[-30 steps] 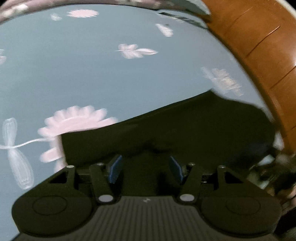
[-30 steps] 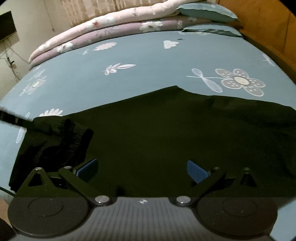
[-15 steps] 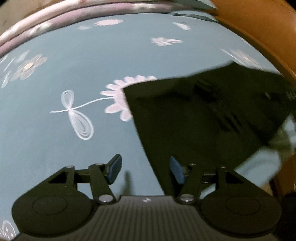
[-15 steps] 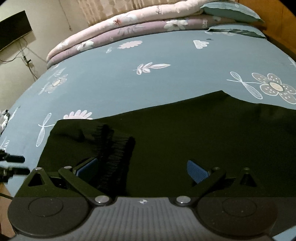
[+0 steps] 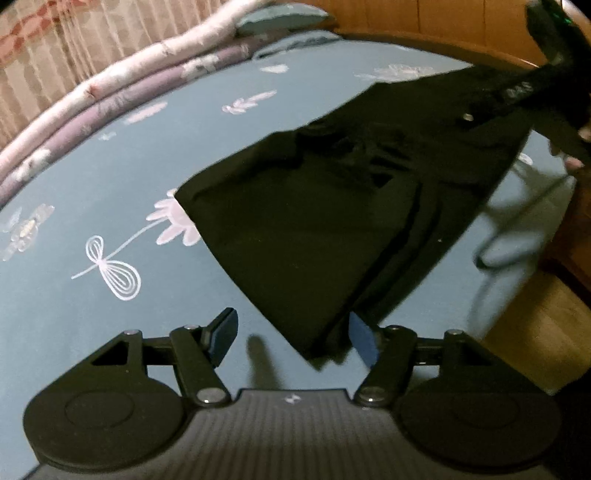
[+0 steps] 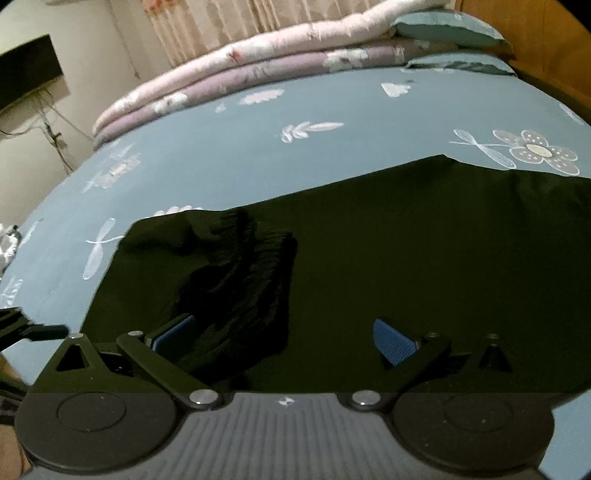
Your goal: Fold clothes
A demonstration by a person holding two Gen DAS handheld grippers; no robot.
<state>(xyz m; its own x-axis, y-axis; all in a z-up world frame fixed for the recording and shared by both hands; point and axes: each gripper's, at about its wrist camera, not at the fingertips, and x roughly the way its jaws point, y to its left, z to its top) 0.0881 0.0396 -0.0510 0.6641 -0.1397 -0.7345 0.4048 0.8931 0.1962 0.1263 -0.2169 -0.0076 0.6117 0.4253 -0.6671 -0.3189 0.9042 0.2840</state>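
Observation:
A black garment (image 5: 317, 221) lies spread on the blue flowered bedsheet (image 5: 74, 314). Its near corner reaches in between the fingers of my left gripper (image 5: 295, 336), close to the right pad; the jaws stand open and grip nothing. In the right wrist view the garment (image 6: 424, 258) fills the middle, with a ribbed end (image 6: 243, 280) folded over onto it at the left. My right gripper (image 6: 282, 338) hovers open above the garment's near edge. The other gripper's body (image 5: 550, 88) shows at the top right of the left wrist view.
Rolled pink and purple quilts (image 6: 258, 70) and a pillow (image 6: 447, 27) lie along the far side of the bed. A wooden headboard (image 5: 424, 22) borders the right. A dark screen (image 6: 26, 74) hangs on the left wall. Wooden floor (image 5: 535, 325) shows beyond the bed edge.
My left gripper has drawn back off the garment, so only the garment's corner remains between its fingers. The ribbed end now lies folded over the garment, further in from the left.

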